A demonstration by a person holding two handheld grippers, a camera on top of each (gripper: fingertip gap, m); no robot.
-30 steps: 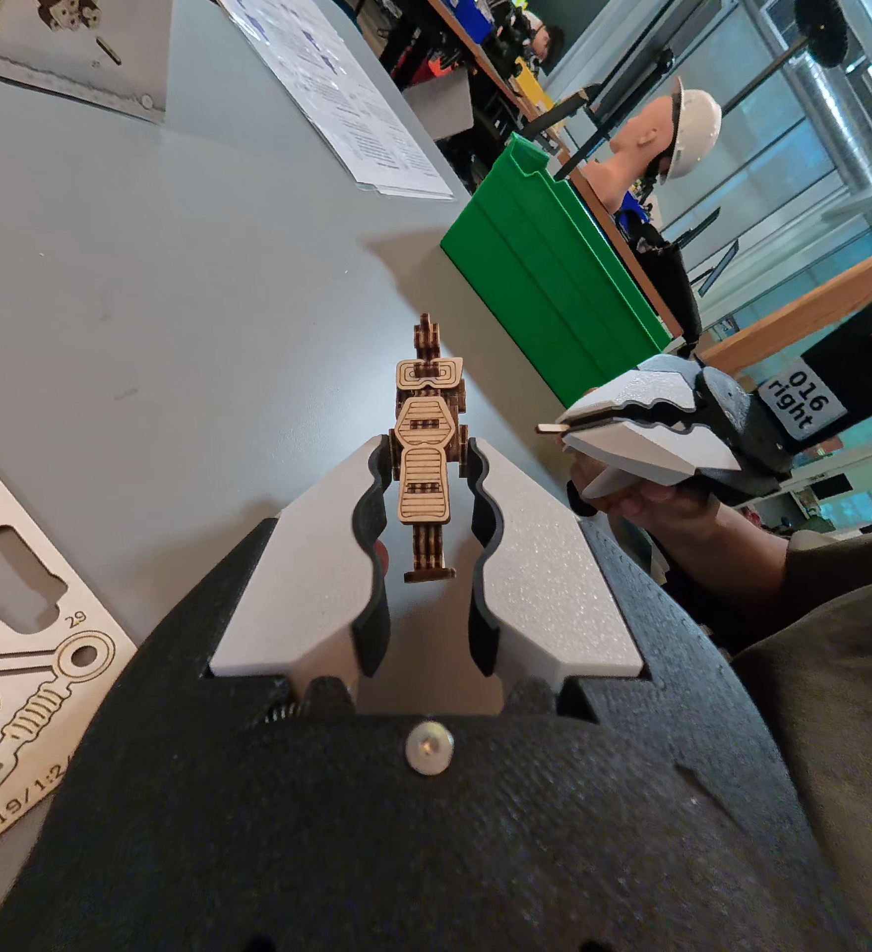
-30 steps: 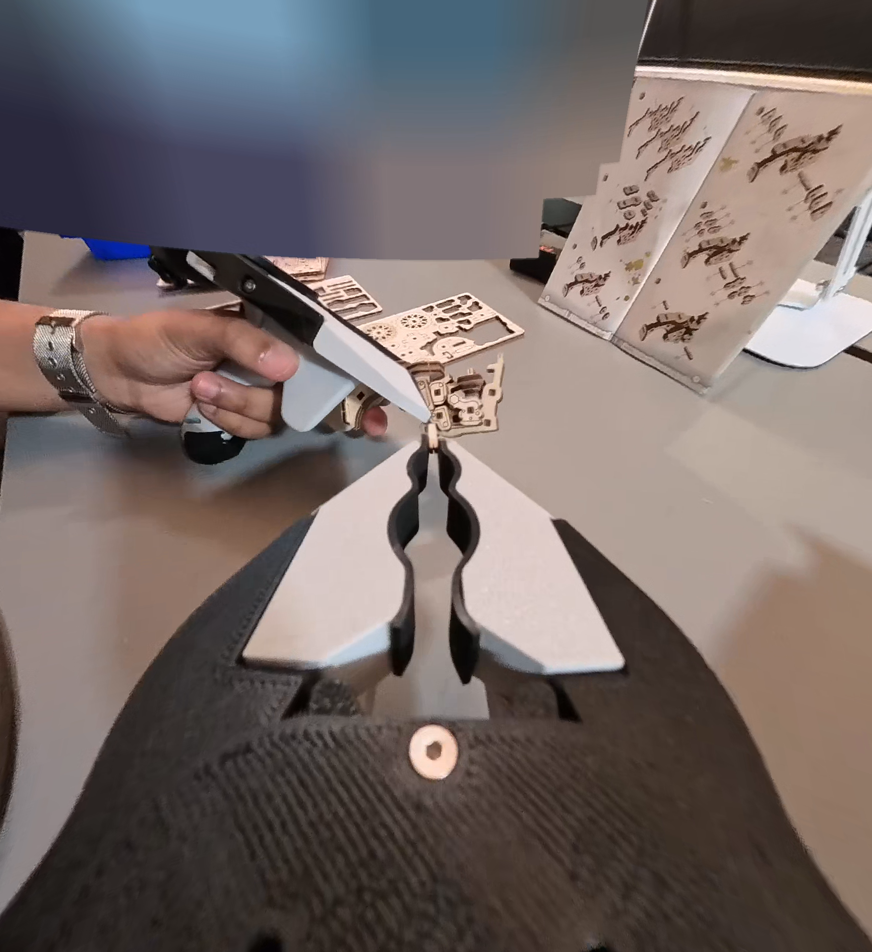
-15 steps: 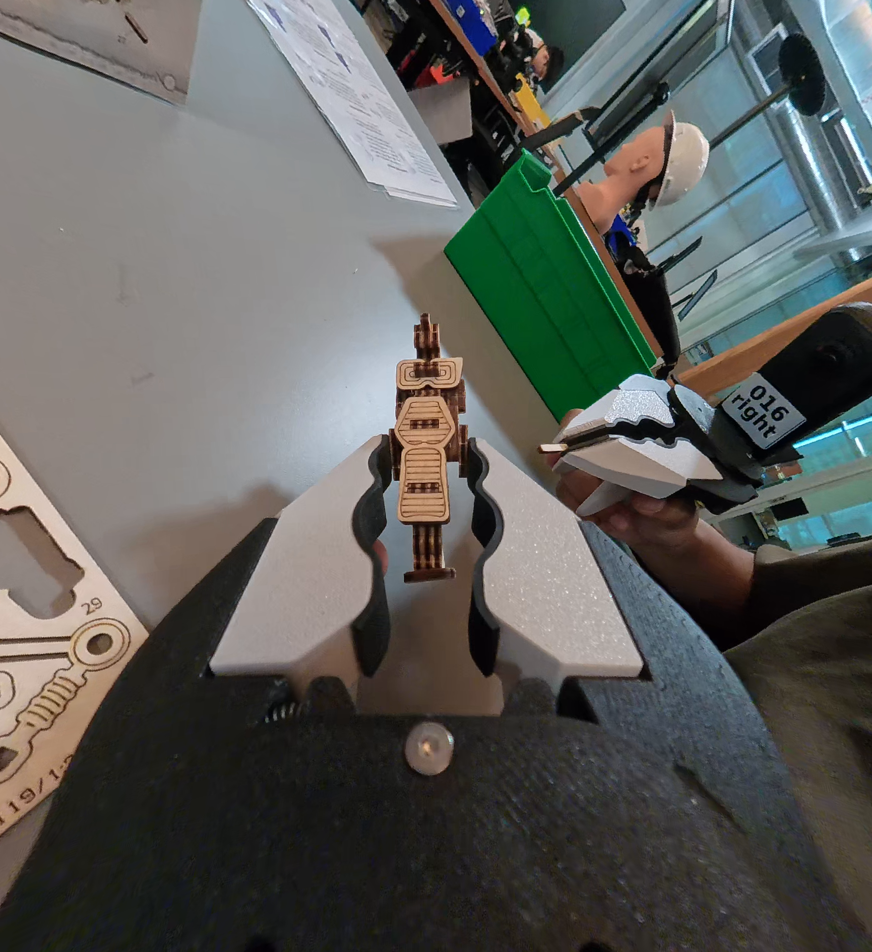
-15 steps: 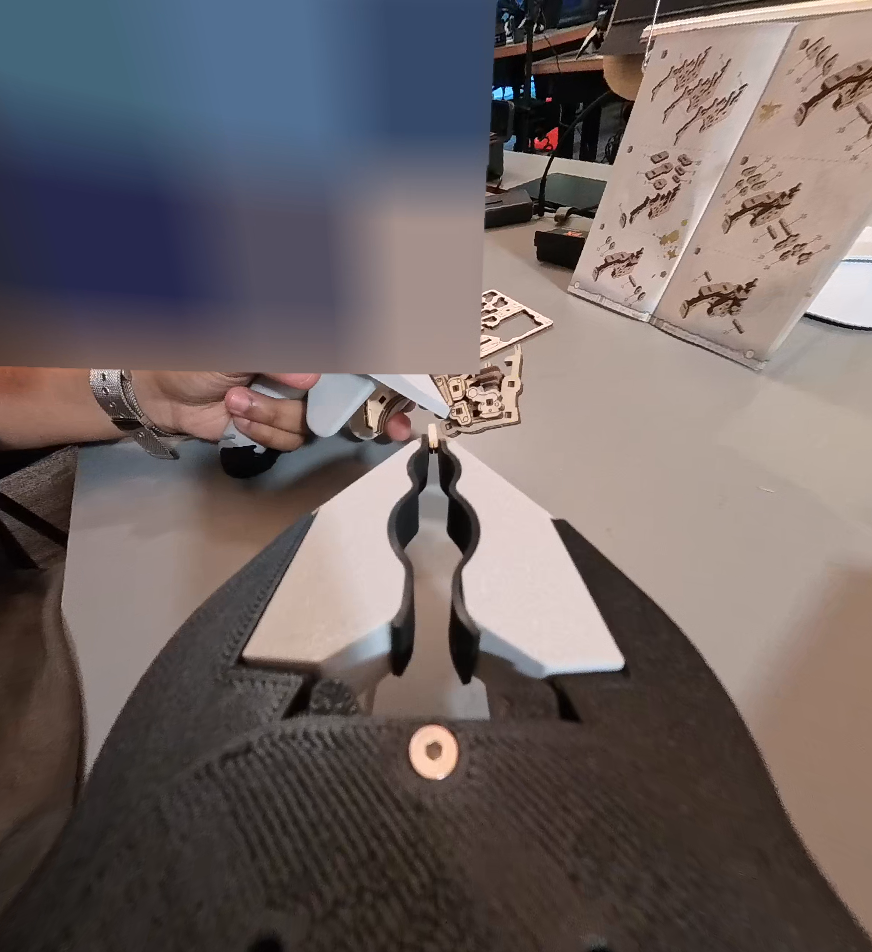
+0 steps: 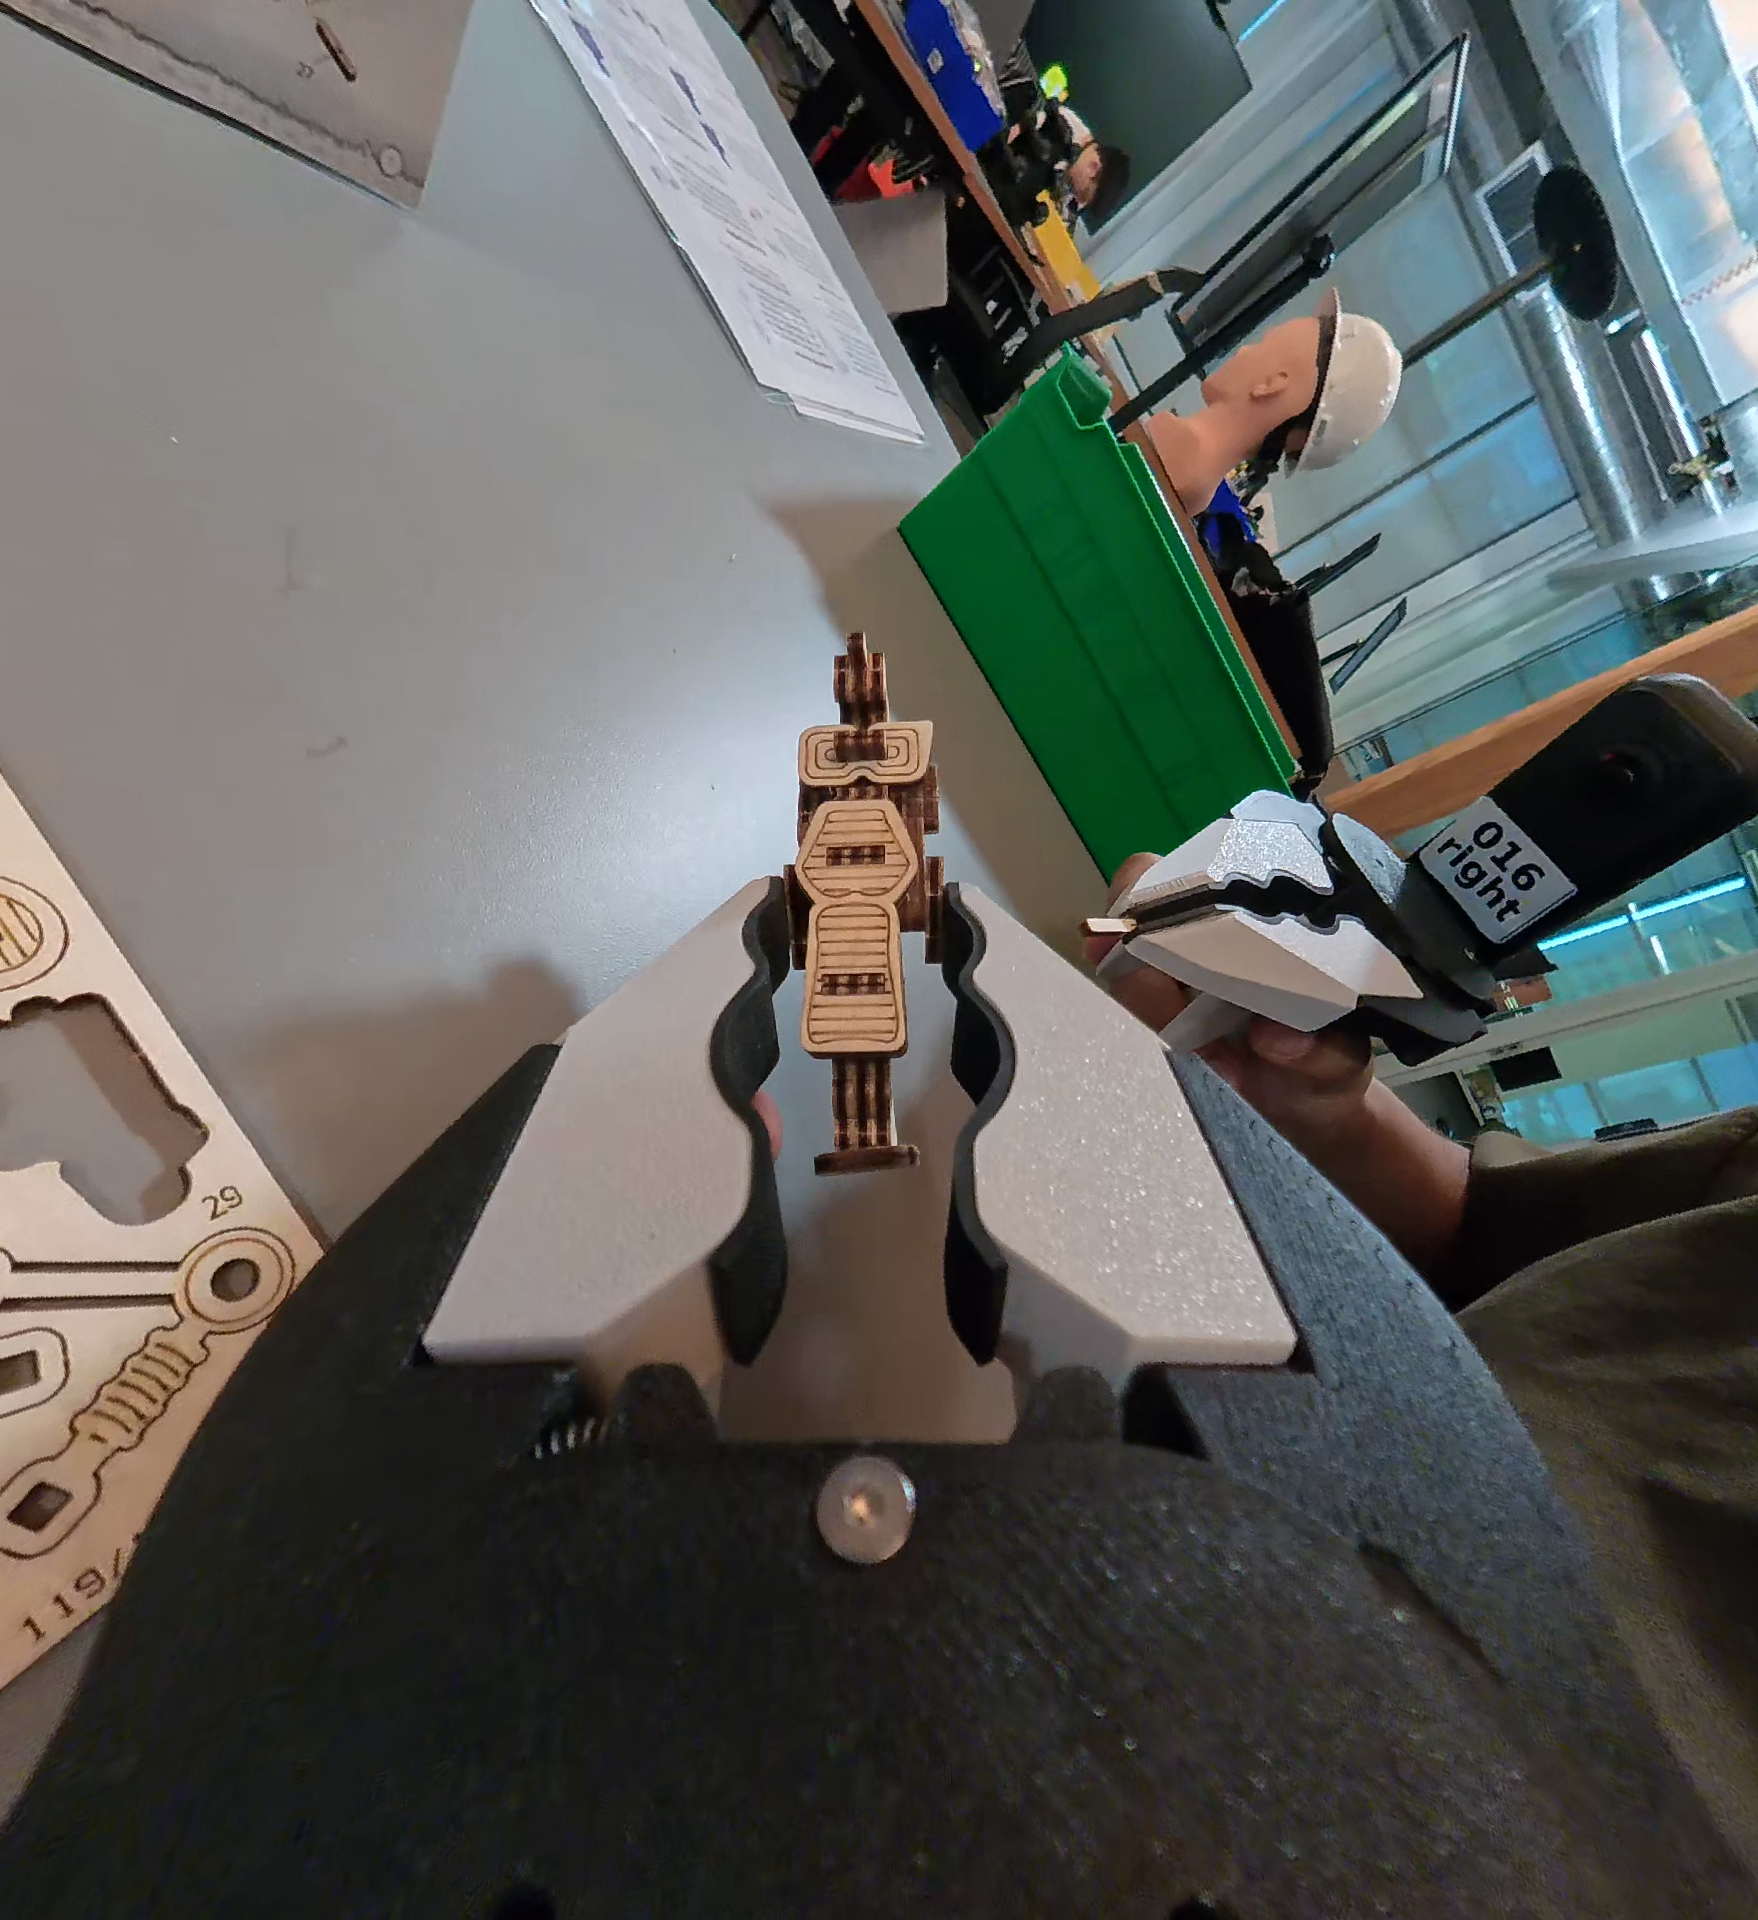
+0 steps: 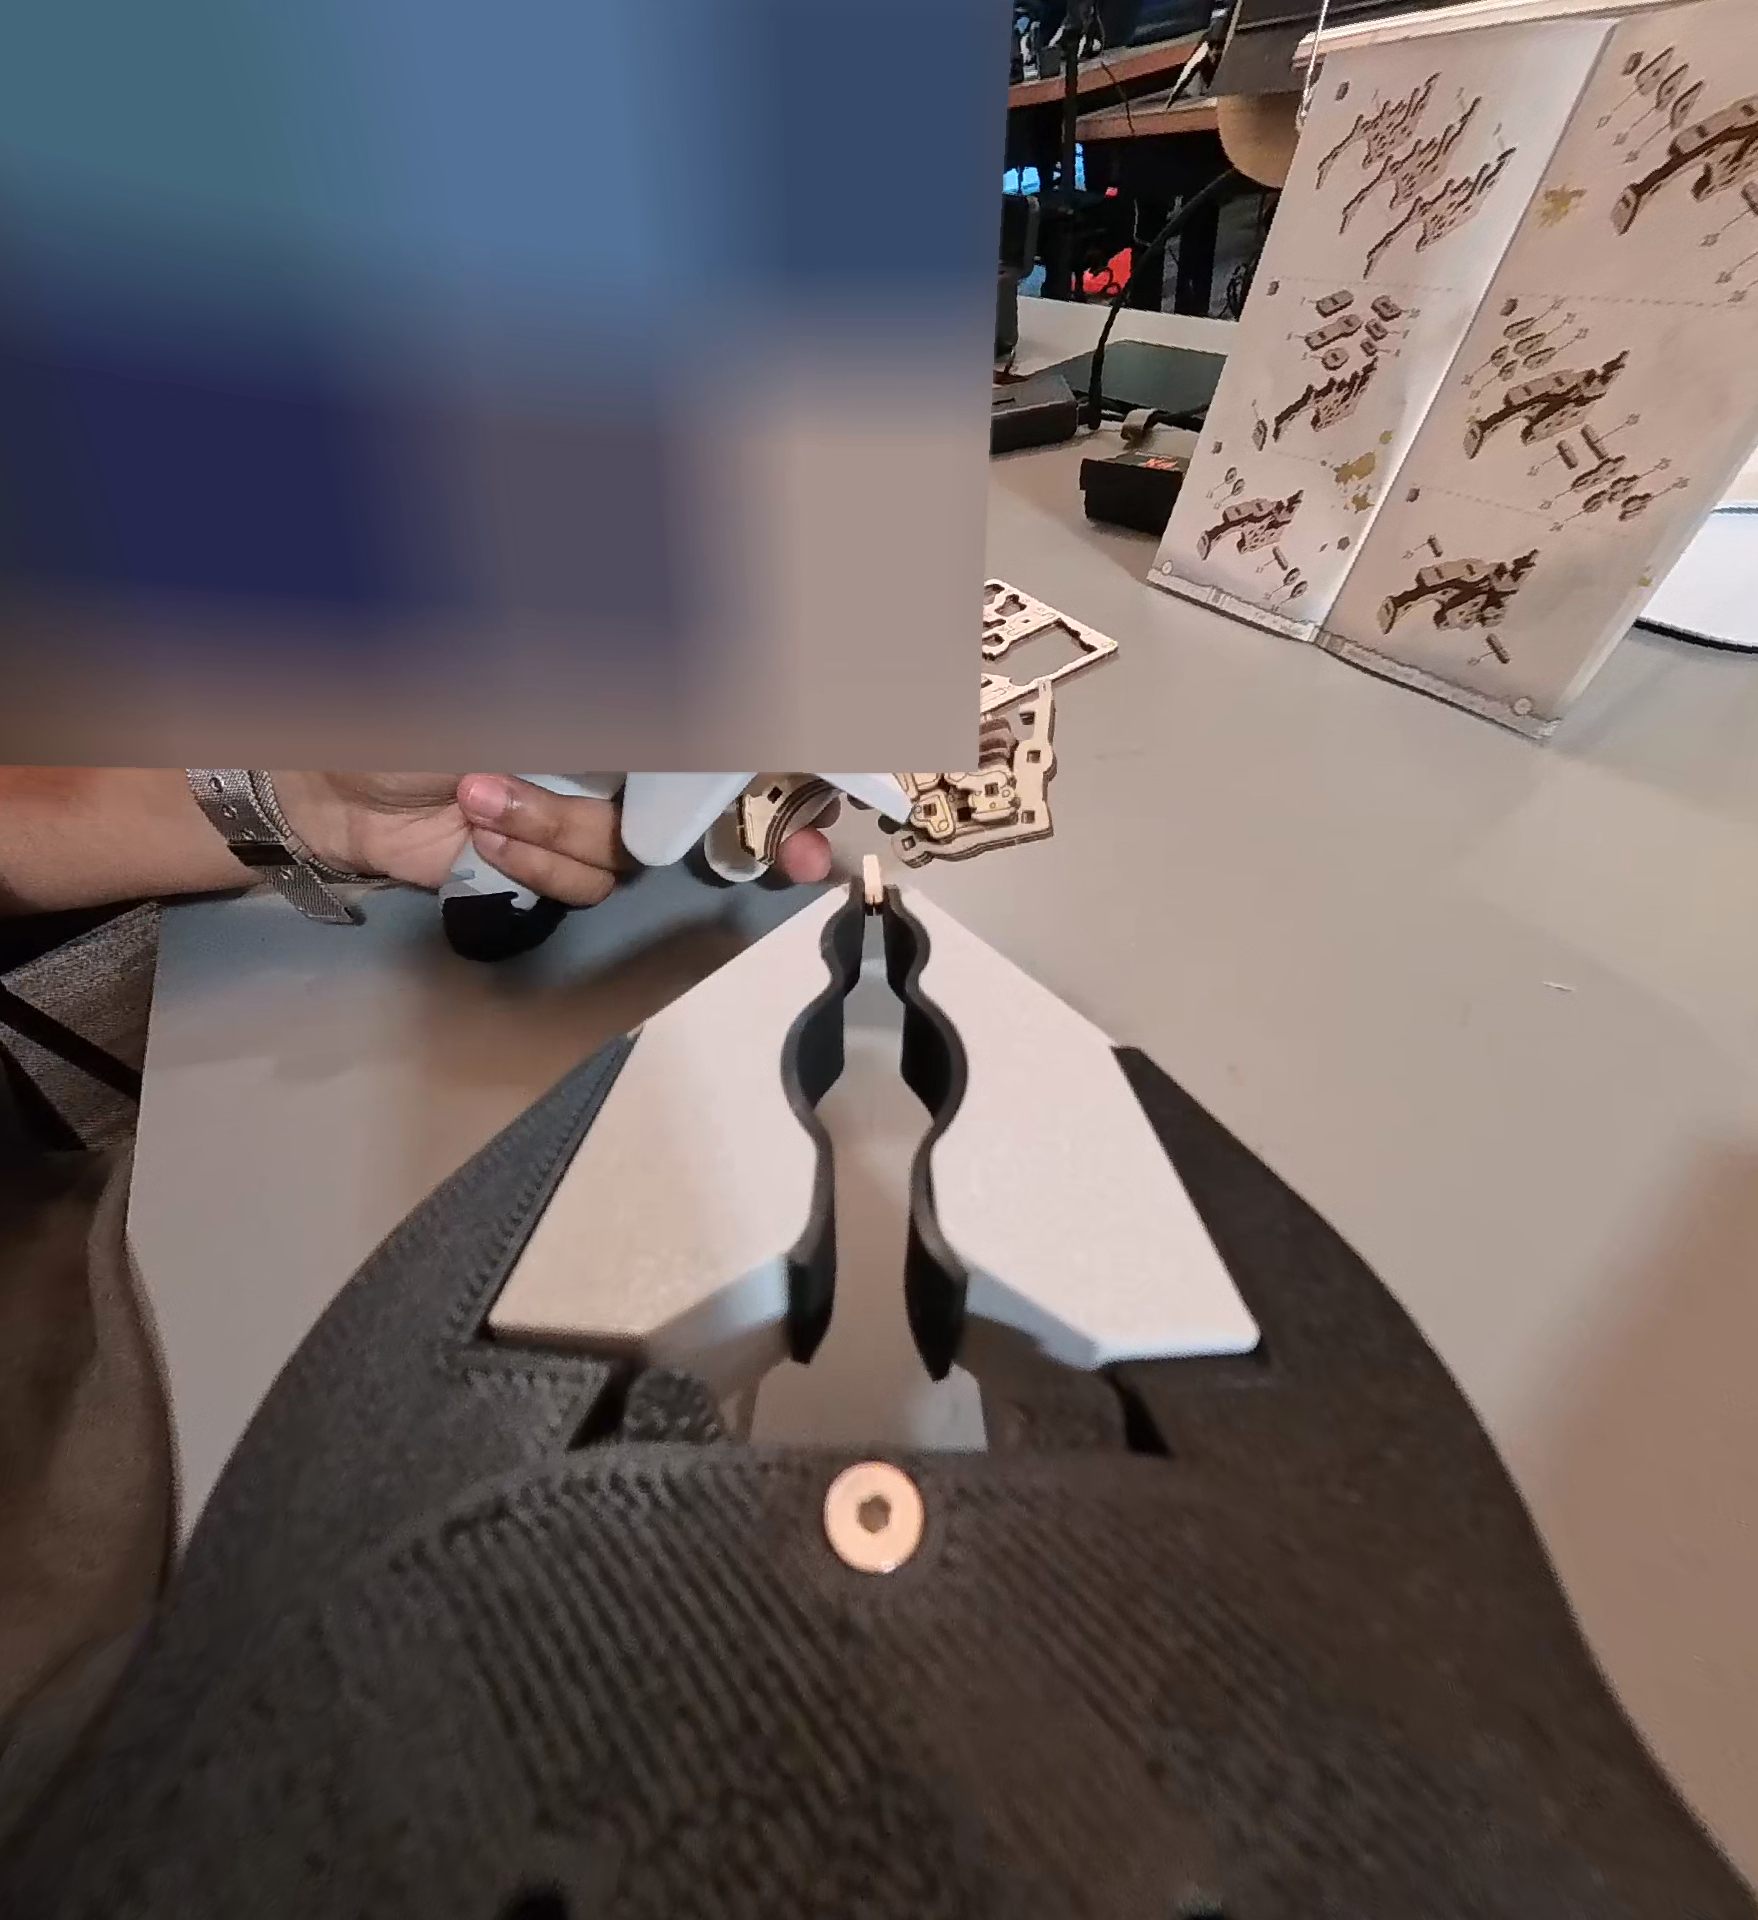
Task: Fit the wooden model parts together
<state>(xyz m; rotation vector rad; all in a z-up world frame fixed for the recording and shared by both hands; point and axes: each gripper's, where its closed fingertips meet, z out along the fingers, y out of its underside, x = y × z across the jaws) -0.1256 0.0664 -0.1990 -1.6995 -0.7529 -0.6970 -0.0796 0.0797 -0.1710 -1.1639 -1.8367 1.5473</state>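
Plywood sheet: pale laser-cut sheet w/ empty cut-outs, flat on grey desk, far left edge of left wrist view.
Left gripper: fingers clamped on wooden model, one each side of its body; model held upright above desk, its engraved slatted plates facing the cam, a stem w/ small foot hanging down between the fingers.
Paper: printed page lying on desk, far, right of centre.
Green bin: on desk behind the model, to its right.
Right gripper: right of model, apart from it, tips pinched on small wooden piece that pokes out toward the model; a hand wraps its handle from below.
Dummy head: w/ white hard hat, far right bkgd.
Right wrist view: small wooden piece nipped at the very tips of right gripper; just beyond and slightly left, the model in left gripper, not touching the piece.
Instruction sheets: propped upright on desk, far right, w/ assembly drawings.
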